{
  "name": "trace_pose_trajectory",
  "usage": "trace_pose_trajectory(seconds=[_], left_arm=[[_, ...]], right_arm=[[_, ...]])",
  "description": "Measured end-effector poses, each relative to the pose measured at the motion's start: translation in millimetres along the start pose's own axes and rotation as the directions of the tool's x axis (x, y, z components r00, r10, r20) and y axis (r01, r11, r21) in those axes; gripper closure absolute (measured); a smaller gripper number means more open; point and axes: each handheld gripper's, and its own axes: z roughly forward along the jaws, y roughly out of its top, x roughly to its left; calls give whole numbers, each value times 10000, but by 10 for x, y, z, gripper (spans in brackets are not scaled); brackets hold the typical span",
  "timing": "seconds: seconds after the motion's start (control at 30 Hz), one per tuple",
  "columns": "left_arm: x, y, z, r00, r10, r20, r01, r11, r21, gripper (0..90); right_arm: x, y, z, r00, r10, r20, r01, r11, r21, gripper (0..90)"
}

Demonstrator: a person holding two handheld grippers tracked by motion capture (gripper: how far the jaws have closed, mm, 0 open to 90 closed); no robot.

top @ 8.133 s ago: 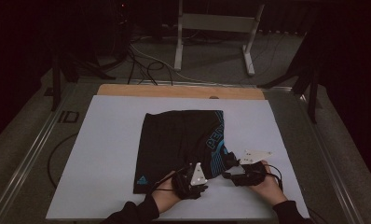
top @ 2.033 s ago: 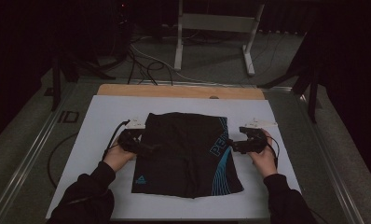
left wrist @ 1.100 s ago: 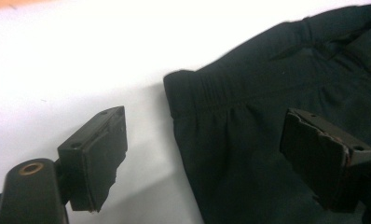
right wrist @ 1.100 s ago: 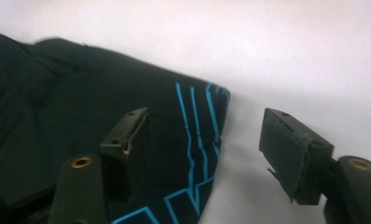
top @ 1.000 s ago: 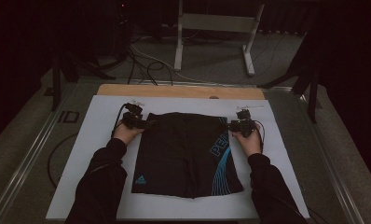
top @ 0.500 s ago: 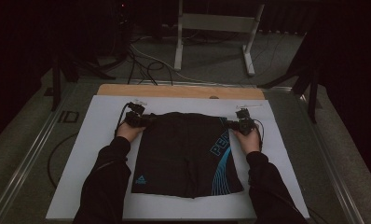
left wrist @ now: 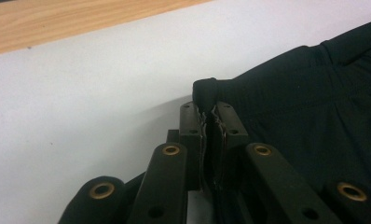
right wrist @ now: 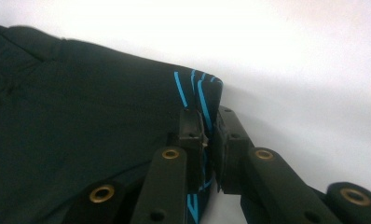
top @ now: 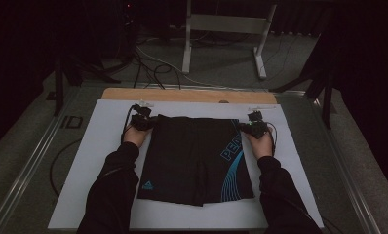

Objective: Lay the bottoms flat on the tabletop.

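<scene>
Garment: black stretch-fabric shorts with blue curved stripes and blue lettering (top: 197,158), spread flat on the white table sheet (top: 94,161), waistband toward the far edge, leg hems toward the person.
Left gripper (top: 144,122): at the far left waistband corner; jaws pressed together on a pinch of the black fabric, a small fold (left wrist: 207,91) standing up just past the tips.
Right gripper (top: 253,127): at the far right waistband corner; jaws closed on the hem where the blue stripes (right wrist: 197,93) run, cloth squeezed between the pads.
Hands: one behind each gripper, dark sleeves (top: 114,185) reaching in from the near edge, on either side of the shorts.
Beyond the sheet: bare light wooden strip of tabletop (top: 182,95) along the far edge.
Floor behind: grey metal stand (top: 226,29) and loose cables (top: 148,58).
</scene>
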Motion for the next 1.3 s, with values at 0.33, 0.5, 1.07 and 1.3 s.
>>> trace_pose_trajectory(seconds=[0.33,0.5,1.07,1.3], left_arm=[[-29,86,1,9983,516,-287,-531,9972,-529,840],[8,121,-17,9983,370,-445,-398,9972,-634,840],[11,47,50,9993,154,-328,-172,9983,-552,799],[-2,46,-2,9993,-210,303,216,9996,-173,236]], right_arm=[[0,97,46,9984,49,569,-51,10000,35,831],[6,169,72,9988,214,436,-205,9996,-211,831],[49,237,228,9930,190,1167,-225,9994,281,779],[33,249,196,9922,684,1041,-687,9976,-11,356]])
